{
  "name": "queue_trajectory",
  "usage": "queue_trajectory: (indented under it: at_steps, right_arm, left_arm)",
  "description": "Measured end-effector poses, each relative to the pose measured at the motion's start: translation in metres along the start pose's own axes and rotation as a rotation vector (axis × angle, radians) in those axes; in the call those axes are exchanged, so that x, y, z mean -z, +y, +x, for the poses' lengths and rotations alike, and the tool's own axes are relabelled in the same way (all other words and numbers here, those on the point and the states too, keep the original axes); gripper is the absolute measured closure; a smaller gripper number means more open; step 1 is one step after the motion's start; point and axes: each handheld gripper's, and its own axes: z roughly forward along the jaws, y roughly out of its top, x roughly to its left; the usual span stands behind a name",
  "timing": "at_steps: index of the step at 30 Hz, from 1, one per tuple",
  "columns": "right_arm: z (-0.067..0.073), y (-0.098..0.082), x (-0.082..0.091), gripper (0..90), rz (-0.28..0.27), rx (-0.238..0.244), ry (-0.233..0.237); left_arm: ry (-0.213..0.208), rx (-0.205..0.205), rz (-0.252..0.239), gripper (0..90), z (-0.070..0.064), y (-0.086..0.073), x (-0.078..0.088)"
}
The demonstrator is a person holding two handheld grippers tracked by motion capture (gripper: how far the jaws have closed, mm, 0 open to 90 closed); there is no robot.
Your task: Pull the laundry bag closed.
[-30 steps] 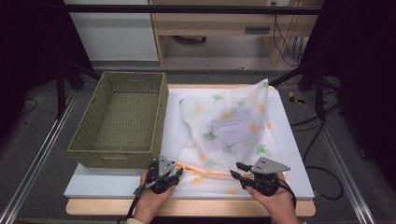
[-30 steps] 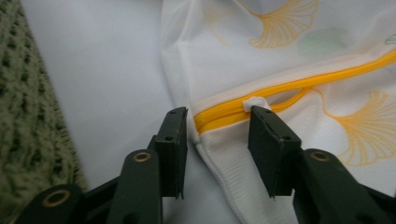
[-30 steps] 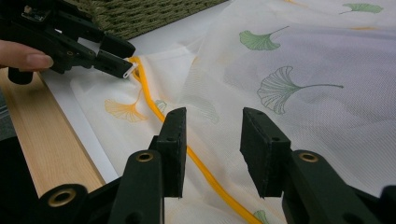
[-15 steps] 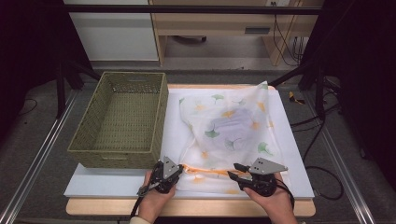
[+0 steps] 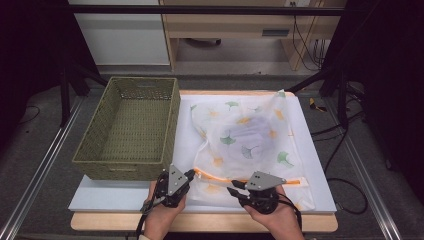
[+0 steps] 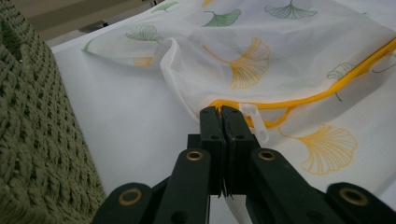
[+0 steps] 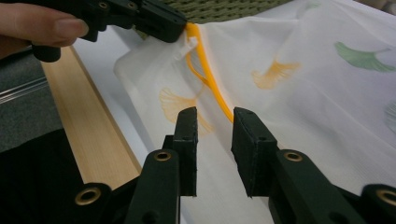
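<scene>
A white mesh bag (image 5: 250,135) printed with green and orange leaves lies on the white board, its orange zipper (image 5: 220,177) running along the near edge. My left gripper (image 5: 192,173) is shut on the bag's corner at the zipper's left end (image 6: 222,112), beside the clear pull tab (image 6: 254,119). That corner is raised a little off the board. My right gripper (image 5: 232,187) sits over the bag just right of it, pointing left. Its jaws (image 7: 215,116) have just been closing but still stand apart, straddling the fabric beside the zipper (image 7: 210,88) without pinching it.
A green woven basket (image 5: 130,130) stands empty on the left, close to the left gripper (image 7: 163,23). The white board (image 5: 185,145) rests on a wooden table whose edge (image 5: 210,222) runs under both hands. Metal rails flank the table.
The left jaws have shut on the bag's corner and lifted it slightly. The right gripper has slid left along the zipper, and its jaws have narrowed.
</scene>
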Motion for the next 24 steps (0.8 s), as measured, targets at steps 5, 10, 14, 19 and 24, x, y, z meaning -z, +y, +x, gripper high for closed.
queue_trajectory:
  at_steps: [5, 10, 14, 19, 24]
  right_arm:
    - [0.015, 0.019, -0.019, 75.1, 0.051, 0.031, 0.034]
    - [0.02, 0.031, -0.045, 77.9, 0.117, 0.027, 0.081]
    - [0.02, 0.034, -0.064, 79.8, 0.14, 0.01, 0.125]
    - [0.016, 0.032, -0.081, 81.1, 0.154, -0.016, 0.153]
    - [0.007, 0.028, -0.092, 79.2, 0.156, -0.039, 0.155]
  left_arm:
    - [0.0, -0.005, -0.005, 88.2, 0.0, 0.001, 0.003]
    - [-0.002, -0.003, -0.002, 88.1, 0.002, -0.001, 0.002]
    - [-0.007, 0.007, 0.002, 88.1, 0.003, -0.004, 0.001]
    - [-0.011, 0.006, 0.005, 88.1, 0.003, -0.006, -0.001]
    - [-0.027, 0.023, 0.004, 88.1, 0.003, -0.008, -0.001]
